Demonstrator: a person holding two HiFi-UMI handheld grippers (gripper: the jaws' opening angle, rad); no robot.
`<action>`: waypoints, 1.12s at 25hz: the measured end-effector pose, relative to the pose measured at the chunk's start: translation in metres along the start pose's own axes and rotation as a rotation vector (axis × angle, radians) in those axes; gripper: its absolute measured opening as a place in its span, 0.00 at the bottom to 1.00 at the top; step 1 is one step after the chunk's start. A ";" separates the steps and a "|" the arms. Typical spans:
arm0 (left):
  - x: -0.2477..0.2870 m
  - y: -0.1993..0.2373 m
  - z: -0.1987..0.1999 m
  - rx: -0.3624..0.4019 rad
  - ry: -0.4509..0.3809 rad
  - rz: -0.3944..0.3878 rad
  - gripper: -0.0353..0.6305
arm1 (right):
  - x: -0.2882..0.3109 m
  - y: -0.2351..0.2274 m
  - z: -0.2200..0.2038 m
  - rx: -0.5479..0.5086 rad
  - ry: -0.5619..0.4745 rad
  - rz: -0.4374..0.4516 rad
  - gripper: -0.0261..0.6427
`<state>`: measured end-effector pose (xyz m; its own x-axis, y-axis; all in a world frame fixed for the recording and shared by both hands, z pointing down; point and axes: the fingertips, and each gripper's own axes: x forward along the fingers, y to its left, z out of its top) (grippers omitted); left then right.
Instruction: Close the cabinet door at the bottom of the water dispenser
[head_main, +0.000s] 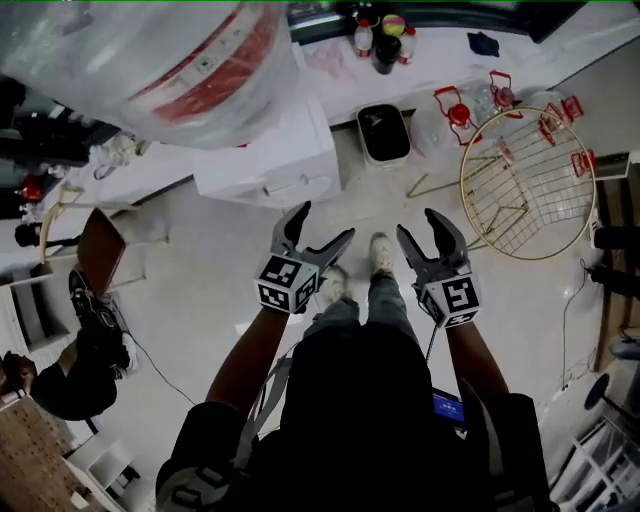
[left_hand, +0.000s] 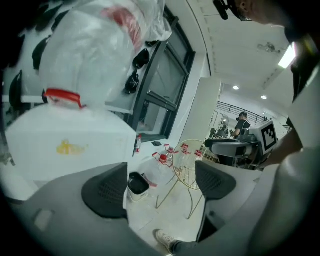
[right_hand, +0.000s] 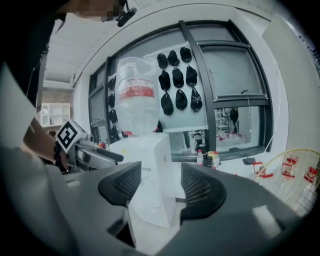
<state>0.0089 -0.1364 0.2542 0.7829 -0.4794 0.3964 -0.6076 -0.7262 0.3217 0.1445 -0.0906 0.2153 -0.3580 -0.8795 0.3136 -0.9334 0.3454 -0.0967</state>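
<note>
- While both tools point forward over the pale tiled floor (head_main: 200, 300), my left hand-held gripper (head_main: 325, 222) has its jaws spread wide; nothing lies between the dark ribbed pads (left_hand: 107, 190); its own view shows only the floor and things far beyond the gap.
- My right hand-held gripper (head_main: 416, 222) is parted more narrowly; it too grips nothing; the two tools sit side by side, apart from each other.
- Ahead of them stands the white box-shaped water dispenser (head_main: 270, 150), set on the floor against the white window ledge (head_main: 450, 50); neither tool touches it; the right gripper view frames its lower body between the jaws.
- On top of it is a large clear water bottle with a red band, wrapped in plastic film (head_main: 150, 60).
- At the foot of its front is the cabinet door (right_hand: 145, 200); that face looks flat and white, but I cannot make out the door's edge or say whether it is fully shut.
- Just right of the dispenser sits a small white bin with a black liner (head_main: 384, 132); further right lies a round gold wire rack (head_main: 525, 185), with clear red-handled bottles (head_main: 458, 110) near it.
- Black caps (right_hand: 177, 80) hang on the window behind.
</note>
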 end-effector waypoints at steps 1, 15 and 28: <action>-0.011 0.000 0.014 0.026 -0.019 0.012 0.70 | -0.001 0.003 0.016 -0.010 -0.024 0.013 0.41; -0.149 0.043 0.081 0.015 -0.235 0.218 0.61 | 0.025 0.070 0.114 0.078 -0.161 0.166 0.37; -0.218 0.039 0.139 0.017 -0.402 0.431 0.46 | 0.030 0.054 0.159 -0.074 -0.155 0.313 0.24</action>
<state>-0.1673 -0.1288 0.0608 0.4569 -0.8800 0.1298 -0.8827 -0.4306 0.1884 0.0798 -0.1503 0.0691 -0.6312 -0.7644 0.1318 -0.7756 0.6240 -0.0951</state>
